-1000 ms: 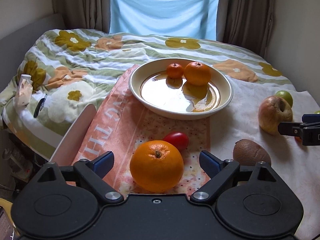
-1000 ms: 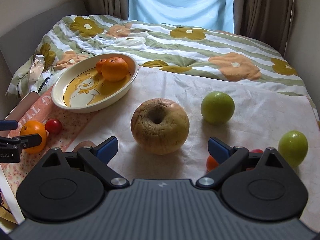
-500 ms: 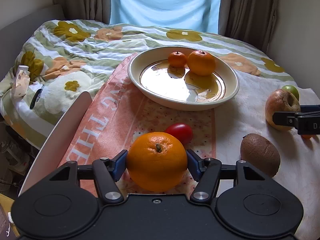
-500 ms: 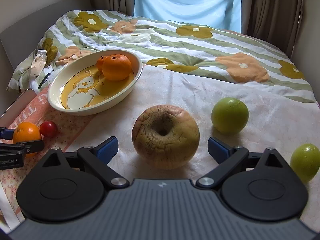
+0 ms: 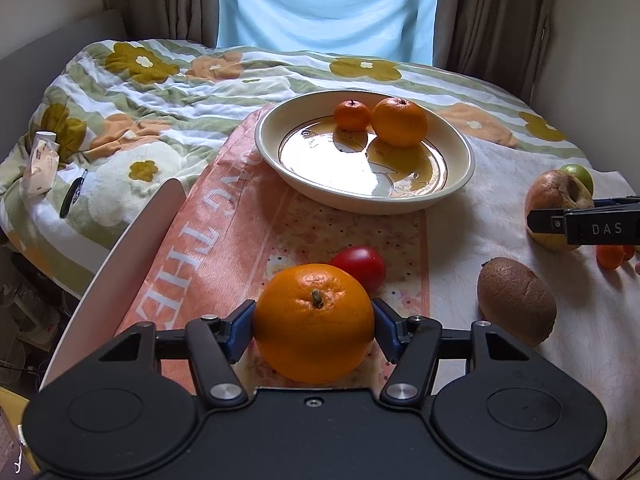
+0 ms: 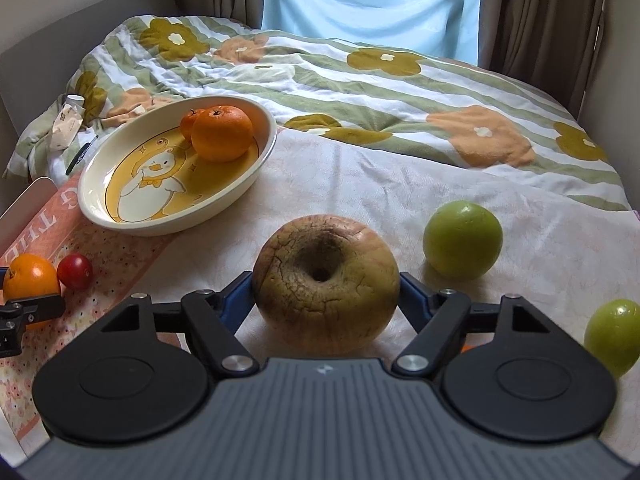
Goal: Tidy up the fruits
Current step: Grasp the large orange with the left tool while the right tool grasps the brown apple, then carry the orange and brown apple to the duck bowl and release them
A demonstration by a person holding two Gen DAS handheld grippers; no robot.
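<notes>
Both grippers closed: left gripper (image 5: 314, 326) pinching orange (image 5: 314, 322) (tomato (image 5: 360, 266) touching), right gripper (image 6: 326, 300) pinching apple (image 6: 326, 282).

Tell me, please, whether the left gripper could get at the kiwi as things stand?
Probably not right now. The left gripper is shut on the large orange, so its jaws are full. The kiwi lies close by to its right on the cloth, with nothing between them.
</notes>
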